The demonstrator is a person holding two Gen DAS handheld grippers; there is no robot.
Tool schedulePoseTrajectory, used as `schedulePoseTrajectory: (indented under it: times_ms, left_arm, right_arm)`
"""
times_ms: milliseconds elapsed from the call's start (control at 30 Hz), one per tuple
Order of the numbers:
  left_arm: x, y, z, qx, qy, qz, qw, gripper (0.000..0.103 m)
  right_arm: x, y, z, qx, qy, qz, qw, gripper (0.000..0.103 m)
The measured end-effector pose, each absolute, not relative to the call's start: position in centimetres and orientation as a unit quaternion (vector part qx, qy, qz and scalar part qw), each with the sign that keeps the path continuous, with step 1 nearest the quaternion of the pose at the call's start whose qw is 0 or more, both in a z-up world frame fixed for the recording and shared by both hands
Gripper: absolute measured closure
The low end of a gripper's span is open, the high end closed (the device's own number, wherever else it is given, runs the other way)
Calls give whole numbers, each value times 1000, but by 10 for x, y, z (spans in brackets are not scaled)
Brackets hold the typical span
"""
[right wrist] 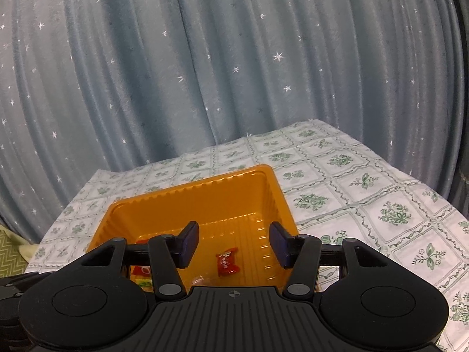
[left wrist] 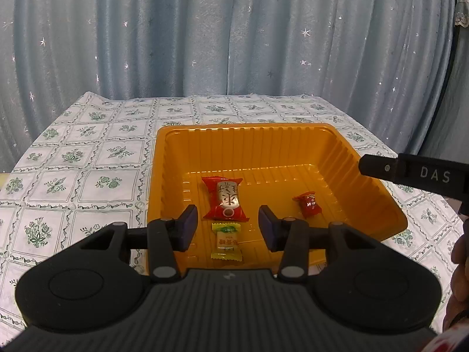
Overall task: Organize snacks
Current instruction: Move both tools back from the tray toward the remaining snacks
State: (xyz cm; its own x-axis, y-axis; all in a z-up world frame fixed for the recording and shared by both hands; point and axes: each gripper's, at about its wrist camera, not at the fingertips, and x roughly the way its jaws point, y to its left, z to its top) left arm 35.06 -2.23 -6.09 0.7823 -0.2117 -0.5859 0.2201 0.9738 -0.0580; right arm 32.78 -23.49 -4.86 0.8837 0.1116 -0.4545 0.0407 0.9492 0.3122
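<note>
Right, drop step: right tool (right wrist: 233, 242) spread and empty over tray (right wrist: 187, 193), left tool (left wrist: 228, 224) part-spread, empty. Next, find another snack; desk (left wrist: 88, 146) shows none.

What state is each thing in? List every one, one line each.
Orange plastic tray: upright on the tablecloth, holding three snacks.
Large red candy: wrapped, flat in the tray.
Small red candy: wrapped, lying in the tray.
Yellow candy: wrapped, flat in the tray.
Left gripper: open, empty.
Right gripper: open, empty, above the tray.
Tablecloth: spread flat.
</note>
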Motion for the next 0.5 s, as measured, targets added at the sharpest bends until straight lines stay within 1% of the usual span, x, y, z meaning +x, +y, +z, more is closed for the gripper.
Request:
schedulePoseTrajectory:
  times_ms: [500]
  left_arm:
    - [314, -19, -41, -10, 288, -108, 952, 56]
  right_arm:
    - [292, -255, -37, 164, 220, -14, 961, 50]
